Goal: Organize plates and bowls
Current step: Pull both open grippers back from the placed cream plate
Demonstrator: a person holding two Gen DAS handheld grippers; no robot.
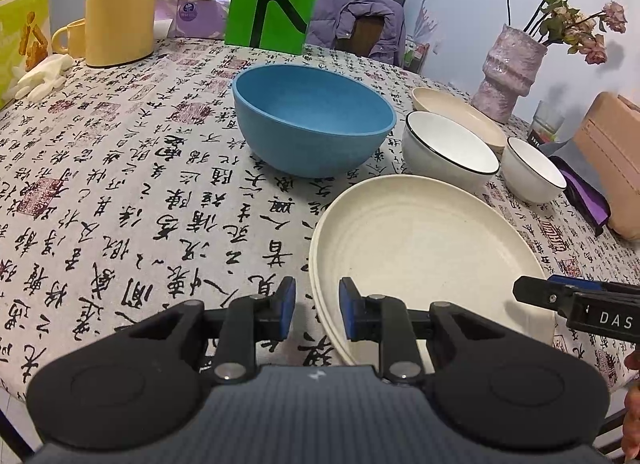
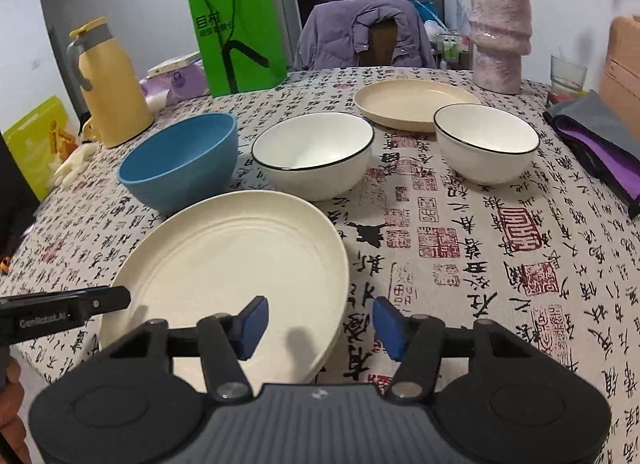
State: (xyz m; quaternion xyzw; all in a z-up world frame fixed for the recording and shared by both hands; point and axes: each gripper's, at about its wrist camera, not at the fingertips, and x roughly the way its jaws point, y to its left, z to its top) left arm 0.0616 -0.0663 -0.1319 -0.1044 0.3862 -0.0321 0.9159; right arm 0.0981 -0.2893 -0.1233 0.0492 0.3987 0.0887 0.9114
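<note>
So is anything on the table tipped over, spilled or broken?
Nothing stands out. The blue bowl, both white bowls and the cream plates sit upright and look whole. Only the flowers in the vase look dried and droopy.

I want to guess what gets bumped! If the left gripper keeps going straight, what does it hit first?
Probably the near rim of the cream plate: the left gripper already has its fingers on either side of that edge, not pinching it. Depth is hard to judge.

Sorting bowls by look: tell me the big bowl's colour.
The big bowl is plain blue, clearest in the left wrist view.
</note>
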